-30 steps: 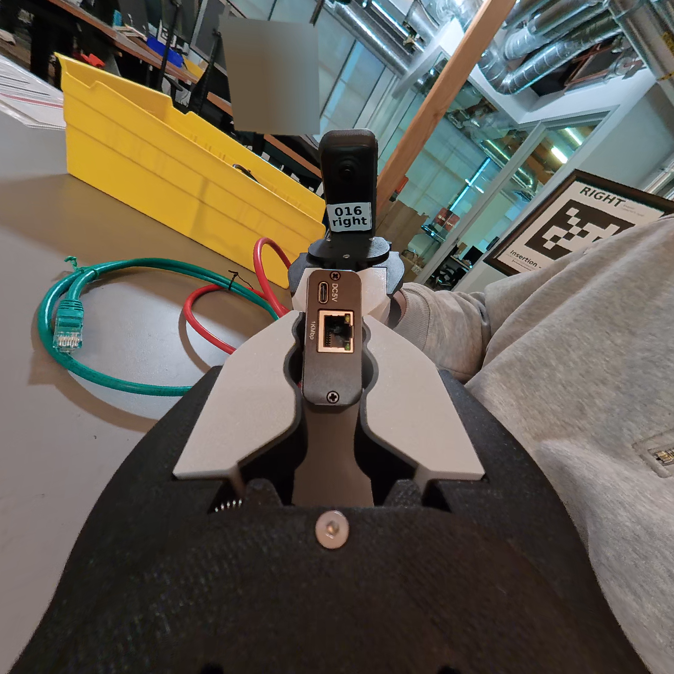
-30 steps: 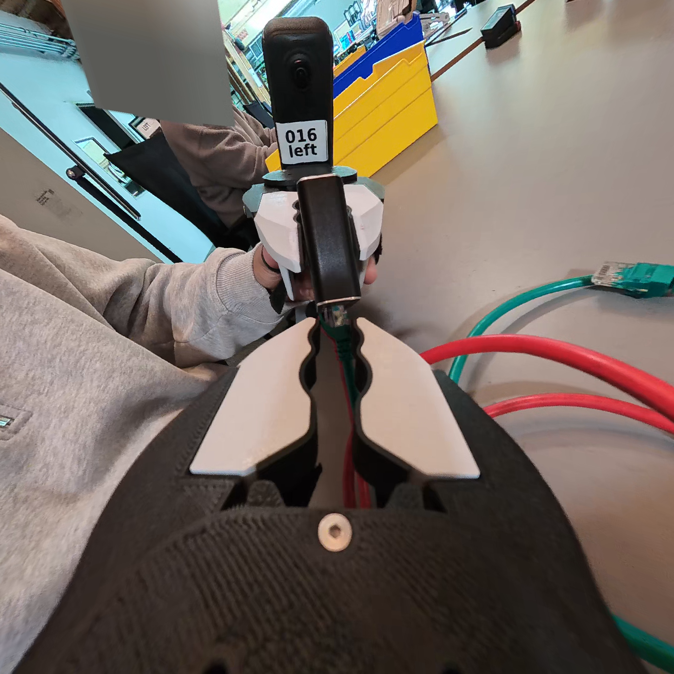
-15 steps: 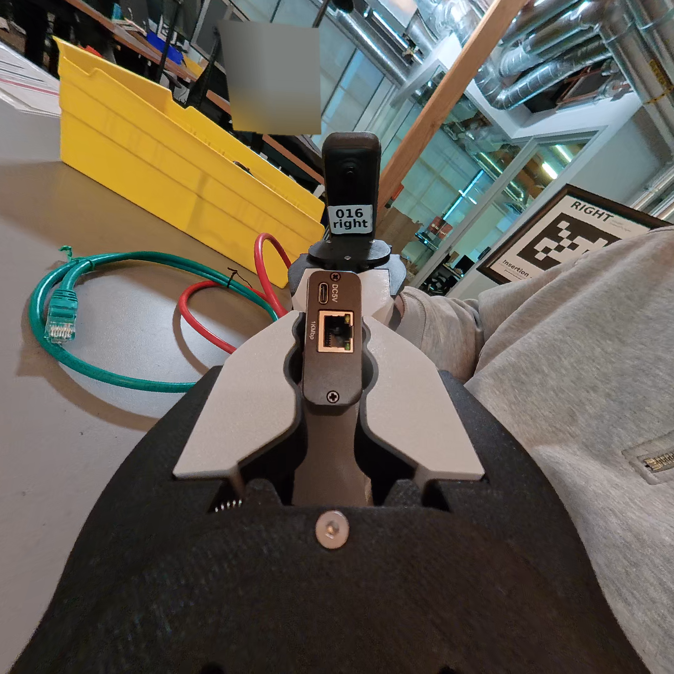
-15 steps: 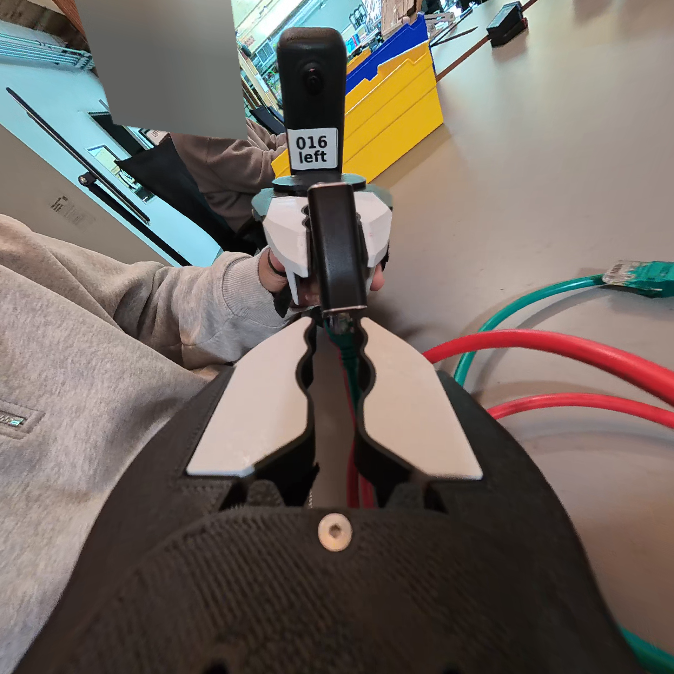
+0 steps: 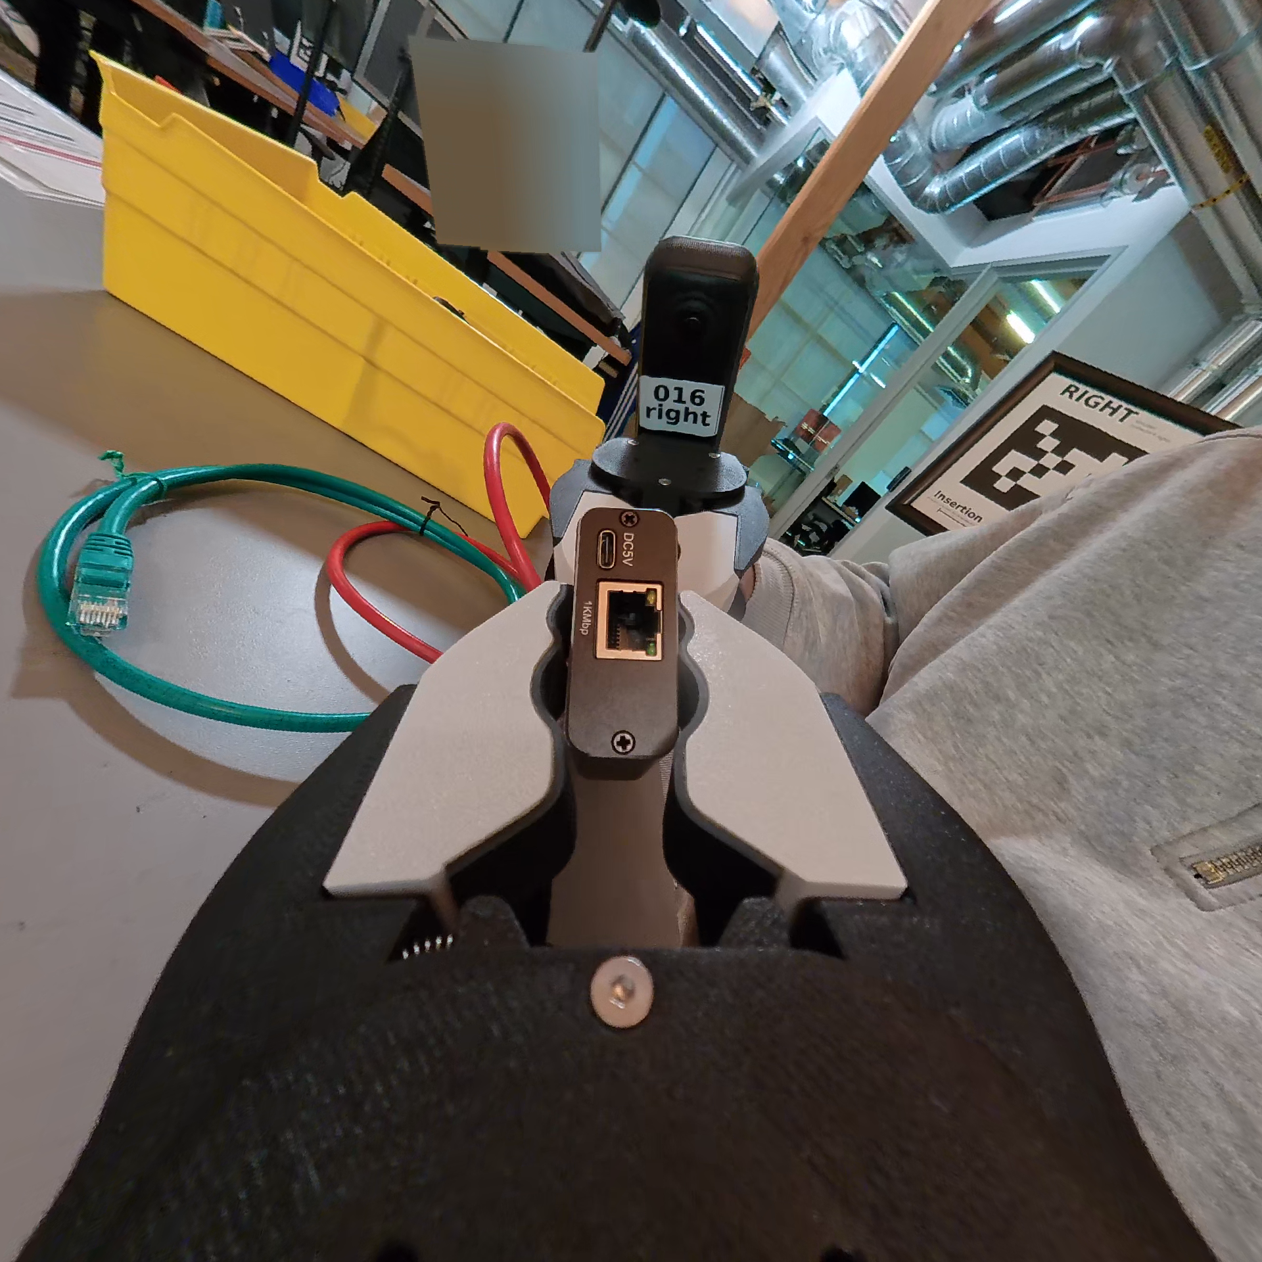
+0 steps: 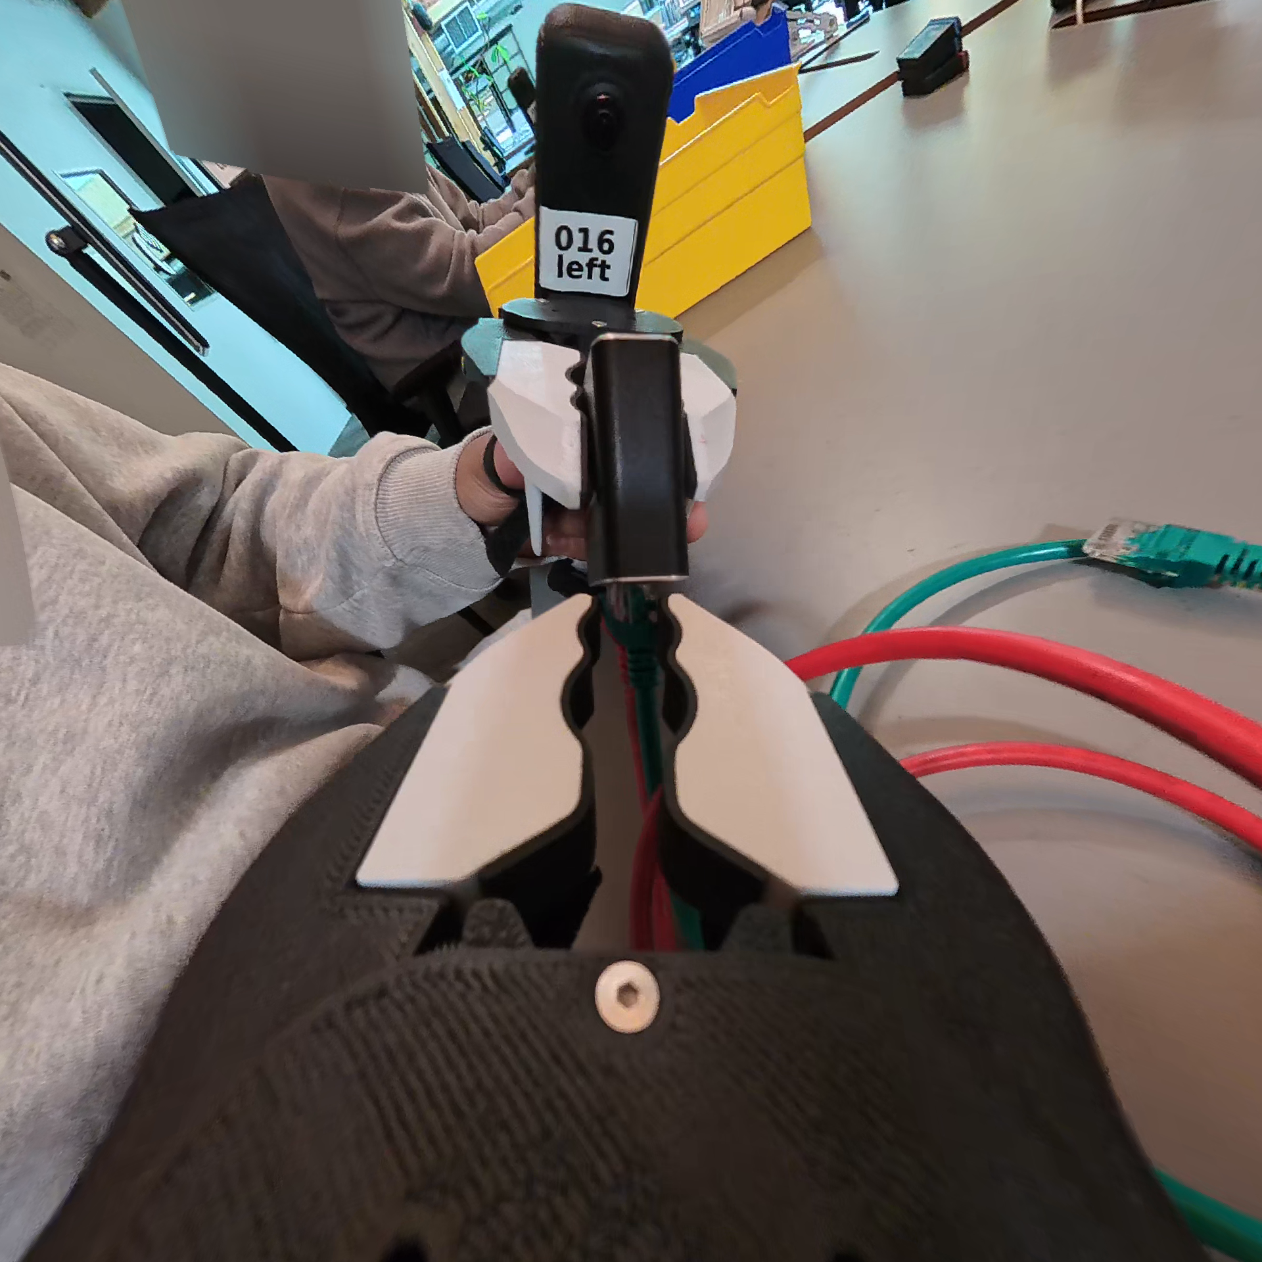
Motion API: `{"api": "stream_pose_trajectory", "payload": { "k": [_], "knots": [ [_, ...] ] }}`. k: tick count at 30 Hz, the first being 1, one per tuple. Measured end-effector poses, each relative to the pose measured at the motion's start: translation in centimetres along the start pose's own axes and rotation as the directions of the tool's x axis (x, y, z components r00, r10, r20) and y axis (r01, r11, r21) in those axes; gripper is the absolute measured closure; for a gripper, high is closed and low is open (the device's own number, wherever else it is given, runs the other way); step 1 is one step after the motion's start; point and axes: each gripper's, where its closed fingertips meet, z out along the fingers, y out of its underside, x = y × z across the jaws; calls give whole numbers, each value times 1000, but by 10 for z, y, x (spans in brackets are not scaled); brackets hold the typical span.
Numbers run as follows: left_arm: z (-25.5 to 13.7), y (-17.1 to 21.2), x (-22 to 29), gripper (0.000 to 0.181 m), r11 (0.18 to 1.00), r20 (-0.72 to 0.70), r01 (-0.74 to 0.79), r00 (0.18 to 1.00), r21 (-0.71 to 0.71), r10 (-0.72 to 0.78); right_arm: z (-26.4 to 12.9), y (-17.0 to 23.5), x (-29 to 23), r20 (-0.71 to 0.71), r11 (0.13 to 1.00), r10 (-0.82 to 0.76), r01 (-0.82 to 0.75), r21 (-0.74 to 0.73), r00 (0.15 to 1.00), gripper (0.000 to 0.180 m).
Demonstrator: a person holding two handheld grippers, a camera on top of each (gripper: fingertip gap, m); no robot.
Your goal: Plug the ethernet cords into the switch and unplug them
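In the left wrist view my left gripper (image 5: 618,604) is shut on a small dark switch (image 5: 625,690), held upright above the table, with an empty port facing me. In the right wrist view my right gripper (image 6: 632,611) is shut on the plug of a green ethernet cord (image 6: 635,625). The plug's tip sits at the near end of the switch (image 6: 638,464), which is clamped between the left gripper's white fingers (image 6: 539,423). How deep the plug sits is hidden. A red cord (image 6: 645,853) also runs between my right fingers.
The green cord's free plug (image 5: 99,594) lies on the grey table (image 5: 136,853), also seen in the right wrist view (image 6: 1161,553). Red cord loops (image 5: 369,601) lie beside it. A yellow bin (image 5: 307,287) stands behind. A grey sleeve (image 5: 1058,683) fills the right.
Both grippers have drifted slightly together over the table. Both grips are unchanged and the green plug stays at the switch's end.
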Motion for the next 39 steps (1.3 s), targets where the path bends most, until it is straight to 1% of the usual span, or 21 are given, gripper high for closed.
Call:
{"api": "stream_pose_trajectory", "payload": {
  "k": [6, 13, 17, 29, 33, 39],
  "knots": [
    [1, -1, 1, 155, 1000, -8, 8, 1000, 11, -8, -1, -1, 0, -26, 999, -46, 46, -6, 999, 165],
    [1, -2, 4, 154, 1000, -4, -24, 1000, 1, 24, -2, -2, 0, -33, 999, -36, 36, 7, 999, 166],
    [2, -3, 5, 154, 1000, -13, -6, 1000, 17, 6, -3, -4, 0, -47, 1000, -24, 25, 13, 999, 166],
    [2, -3, 7, 152, 1000, -15, 21, 1000, -9, -21, -4, -4, -2, -63, 1000, -1, 2, 10, 998, 167],
    [0, -5, 6, 154, 998, -28, 69, 997, 6, -69, -2, -5, -3, -54, 1000, 4, -4, 6, 999, 167],
    [0, -5, -4, 154, 973, -43, 222, 975, 62, -219, -1, -1, -2, -69, 999, -8, 6, -37, 998, 167]
  ]
}}
